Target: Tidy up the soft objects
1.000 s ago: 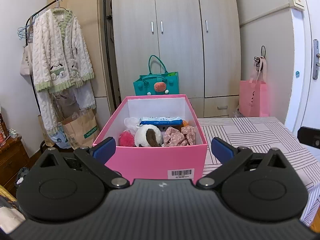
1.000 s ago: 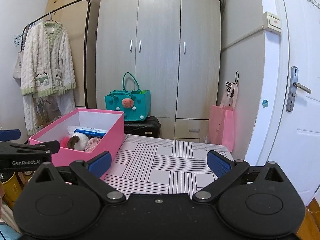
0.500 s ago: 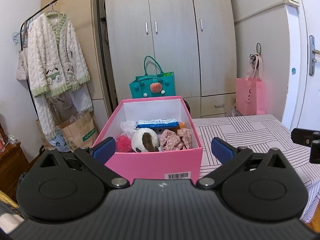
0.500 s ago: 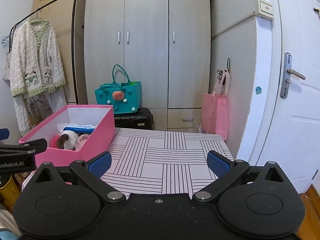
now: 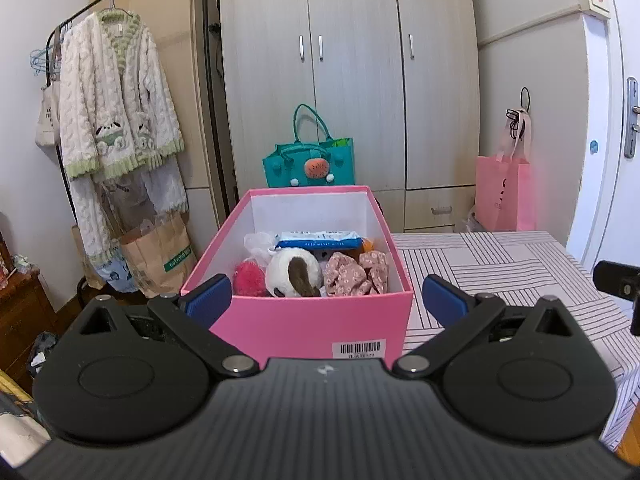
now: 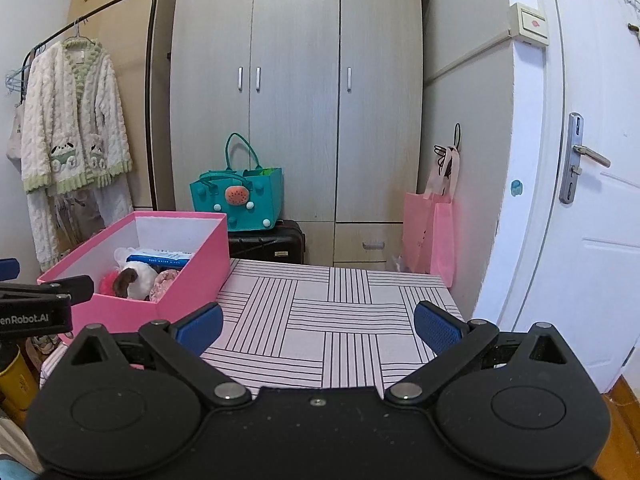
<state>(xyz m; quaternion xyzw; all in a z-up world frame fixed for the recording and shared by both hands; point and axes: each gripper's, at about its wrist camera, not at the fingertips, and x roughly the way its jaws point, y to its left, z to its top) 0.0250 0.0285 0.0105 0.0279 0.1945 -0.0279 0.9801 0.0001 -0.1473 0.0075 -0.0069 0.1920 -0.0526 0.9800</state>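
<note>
Your left gripper (image 5: 326,298) hangs with fingers spread wide and empty, squarely facing the pink box (image 5: 296,320) at the left end of the striped surface (image 6: 340,320). Inside lie a white plush toy (image 5: 294,272), a floral fabric piece (image 5: 356,272), a pink pom-pom (image 5: 249,279) and a wipes pack (image 5: 318,239). Your right gripper (image 6: 318,326) is likewise splayed and empty over bare cloth. Everything soft appears boxed; to rearrange, come down from above, clear of the near wall.

We see even, soft daylight in both views, no hard shadows. Fisheye bends the wardrobe (image 6: 296,120) & door (image 6: 592,160) at the edges; corners go dark. Focus sharp throughout.
</note>
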